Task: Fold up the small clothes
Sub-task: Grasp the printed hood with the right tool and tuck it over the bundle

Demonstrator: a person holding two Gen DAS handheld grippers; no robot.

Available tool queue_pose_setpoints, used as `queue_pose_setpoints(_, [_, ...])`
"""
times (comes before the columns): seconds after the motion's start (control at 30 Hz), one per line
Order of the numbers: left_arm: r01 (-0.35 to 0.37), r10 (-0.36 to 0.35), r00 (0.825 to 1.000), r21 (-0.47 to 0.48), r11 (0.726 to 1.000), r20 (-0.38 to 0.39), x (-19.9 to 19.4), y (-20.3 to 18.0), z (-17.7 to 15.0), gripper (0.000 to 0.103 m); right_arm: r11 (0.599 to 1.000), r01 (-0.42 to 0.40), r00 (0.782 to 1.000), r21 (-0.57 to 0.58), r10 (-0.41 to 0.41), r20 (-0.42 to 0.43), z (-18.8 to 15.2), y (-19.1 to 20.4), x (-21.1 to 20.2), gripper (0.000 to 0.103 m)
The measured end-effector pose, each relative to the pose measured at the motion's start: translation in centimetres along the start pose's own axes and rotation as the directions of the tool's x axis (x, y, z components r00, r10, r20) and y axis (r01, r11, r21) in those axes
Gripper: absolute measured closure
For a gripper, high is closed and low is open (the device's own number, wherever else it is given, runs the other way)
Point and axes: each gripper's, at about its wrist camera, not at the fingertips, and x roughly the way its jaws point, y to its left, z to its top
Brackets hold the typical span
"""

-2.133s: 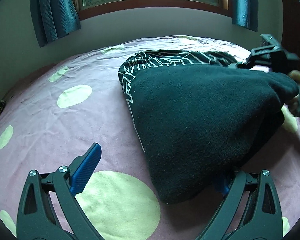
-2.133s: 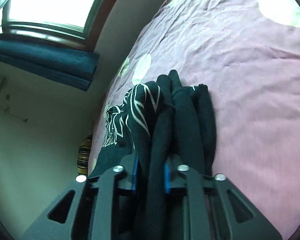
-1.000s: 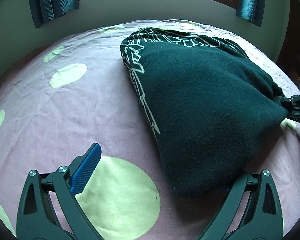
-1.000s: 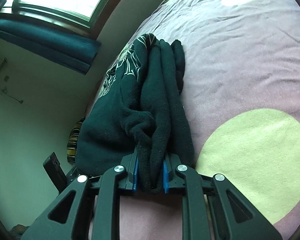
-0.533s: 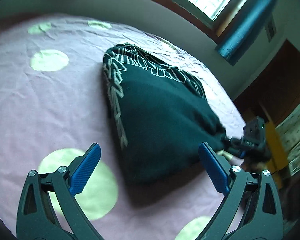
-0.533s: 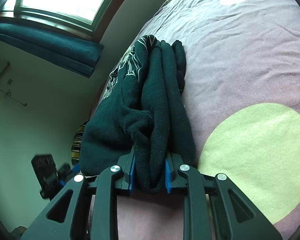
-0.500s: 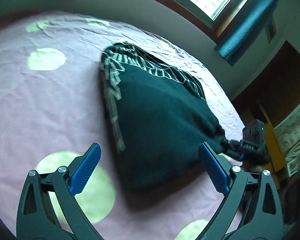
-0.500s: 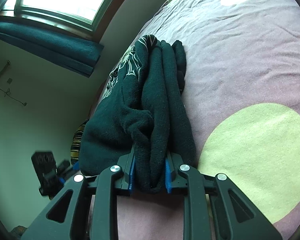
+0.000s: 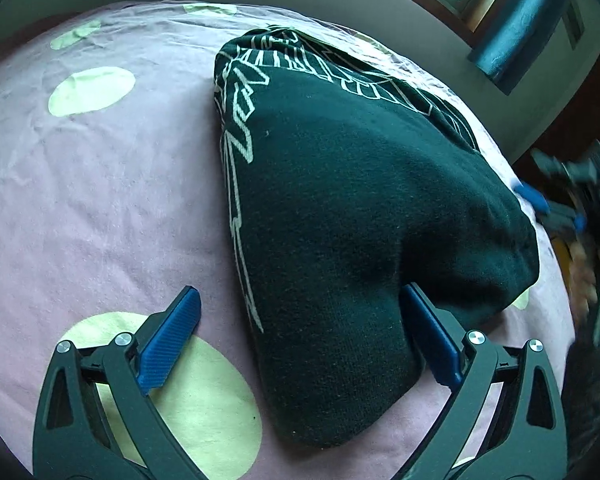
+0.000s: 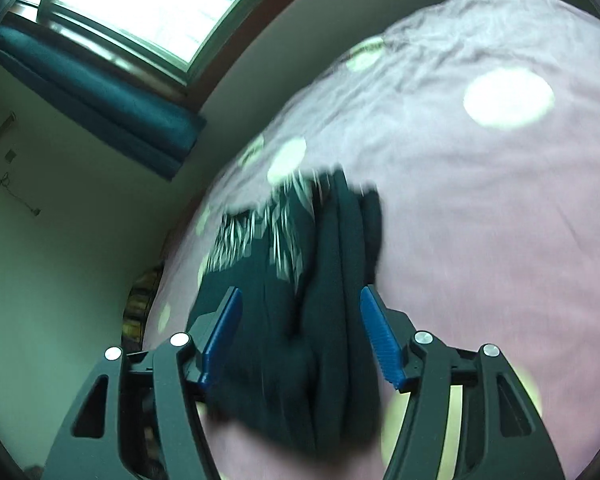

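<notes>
my right tongs have just been opening and stand wide, the bunched end of the dark sweater loose between the pads. my left tongs gape wide over its near corner. the sweater lies folded on the pink dotted bed.

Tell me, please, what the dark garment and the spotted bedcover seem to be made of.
The dark garment looks like fleece or a brushed knit: matte, fuzzy nap, thick soft folds, with a pale line print. The bedcover looks like thin woven cotton: matte, finely creased, pink with pale green spots. Neither fibre is certain.
</notes>
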Motion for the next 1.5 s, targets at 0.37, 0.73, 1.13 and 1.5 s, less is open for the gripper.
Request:
queue_pose_setpoints(0.37, [0.008,-0.008,1.0,0.001,1.0,0.002,-0.4,0.5,-0.1,0.002,0.997,0.071,0.994,0.016,-0.069,-0.08,6.5,-1.5,10.2,0.092])
queue_pose_setpoints(0.73, [0.025,-0.025,1.0,0.008,1.0,0.018,-0.3,0.9,0.0,0.002,0.991,0.122,0.991,-0.047,-0.124,-0.051,8.0,0.0,7.3,0.067])
queue_pose_setpoints(1.13, [0.022,-0.022,0.999,0.013,1.0,0.042,-0.1,0.1,-0.4,0.002,0.947,-0.064,0.911,-0.315,-0.073,-0.406,10.8,14.5,26.0,0.043])
queue_pose_setpoints(1.5, [0.037,-0.038,0.998,0.015,0.999,0.058,-0.3,0.4,-0.7,0.002,0.968,0.048,0.879,-0.246,-0.158,-0.451,10.8,11.7,31.6,0.092])
